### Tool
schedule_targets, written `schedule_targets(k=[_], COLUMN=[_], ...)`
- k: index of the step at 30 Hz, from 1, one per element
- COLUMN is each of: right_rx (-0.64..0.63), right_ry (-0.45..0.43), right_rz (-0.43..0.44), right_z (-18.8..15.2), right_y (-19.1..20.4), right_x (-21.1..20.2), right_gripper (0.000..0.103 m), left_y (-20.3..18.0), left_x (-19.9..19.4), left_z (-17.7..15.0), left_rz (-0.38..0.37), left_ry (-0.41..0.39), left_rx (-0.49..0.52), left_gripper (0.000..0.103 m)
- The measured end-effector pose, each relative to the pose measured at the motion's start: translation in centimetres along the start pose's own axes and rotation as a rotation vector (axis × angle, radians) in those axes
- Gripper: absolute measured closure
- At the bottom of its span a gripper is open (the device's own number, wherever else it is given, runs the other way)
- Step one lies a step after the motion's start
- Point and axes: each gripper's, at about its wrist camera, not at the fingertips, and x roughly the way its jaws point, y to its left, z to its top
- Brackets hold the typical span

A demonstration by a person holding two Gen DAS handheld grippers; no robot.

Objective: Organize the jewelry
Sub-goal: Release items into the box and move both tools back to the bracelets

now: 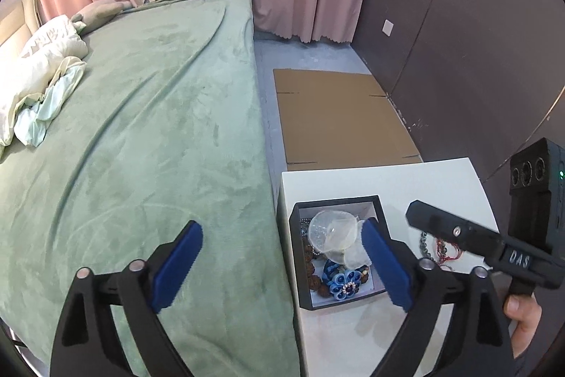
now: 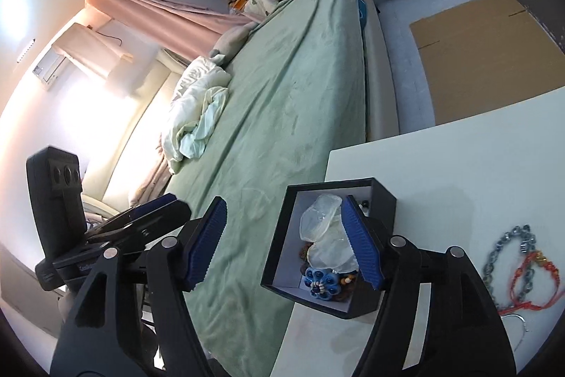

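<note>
White table (image 2: 459,165) bears bracelets (image 2: 512,267), clearest from right; both tongs (image 1: 282,265) (image 2: 287,244) gape empty.

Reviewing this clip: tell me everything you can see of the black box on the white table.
The black box is a small, square, open-topped box with thin black walls and a white inside, cardboard by the look of it. It sits flat near the table's edge by the bed. Inside lie clear plastic bags, a blue flower-shaped ornament and brown beads. More bracelets lie outside it on the table. Neither set of fingers visibly touches it.
</note>
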Motion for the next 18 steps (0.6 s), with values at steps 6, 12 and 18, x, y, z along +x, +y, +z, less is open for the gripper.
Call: schedule_targets(k=[6,12,18], right_rx=[-0.001,0.01,0.063], right_ry=[-0.004,0.023,0.037], right_rz=[-0.035,-0.086,-0.134], right_z=[0.2,0.5,0.5], right_y=[-1.0,-2.7,-5.4], right_x=[-2.5,-5.3,-7.8], right_gripper=[0.035,0.035,0.035], left_y=[-1.2,-3.9,-7.3], left_x=[-0.4,0.3,1.8], left_z=[-0.2,-0.4,-0.8], left_rz=[-0.022,-0.063,-0.105], left_ry=[-0.01,-0.003,0.015], left_rx=[0.002,0.032,0.067], left_gripper=[0.009,0.009,0.009])
